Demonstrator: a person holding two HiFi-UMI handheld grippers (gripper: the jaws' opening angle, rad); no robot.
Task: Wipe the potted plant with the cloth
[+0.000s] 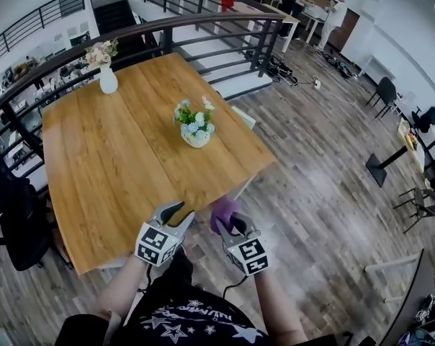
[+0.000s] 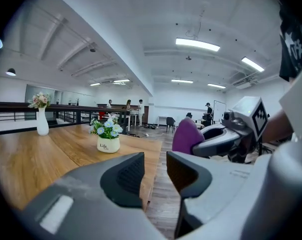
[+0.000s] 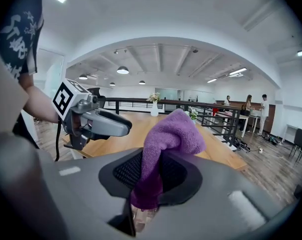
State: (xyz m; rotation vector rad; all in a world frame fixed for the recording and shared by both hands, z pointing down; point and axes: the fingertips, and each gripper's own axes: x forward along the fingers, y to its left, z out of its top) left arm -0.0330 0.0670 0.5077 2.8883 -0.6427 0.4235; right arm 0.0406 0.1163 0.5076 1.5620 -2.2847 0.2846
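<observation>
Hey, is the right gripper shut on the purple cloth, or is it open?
Shut on it. The right gripper has its jaws pinched on the cloth, which bunches up above them.

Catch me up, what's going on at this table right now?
A person stands at the near edge of the wooden table with a gripper in each hand. The right gripper is shut on the purple cloth; the left gripper is empty, jaws slightly apart. The potted plant sits mid-table, out ahead of both grippers, neither touching it.
</observation>
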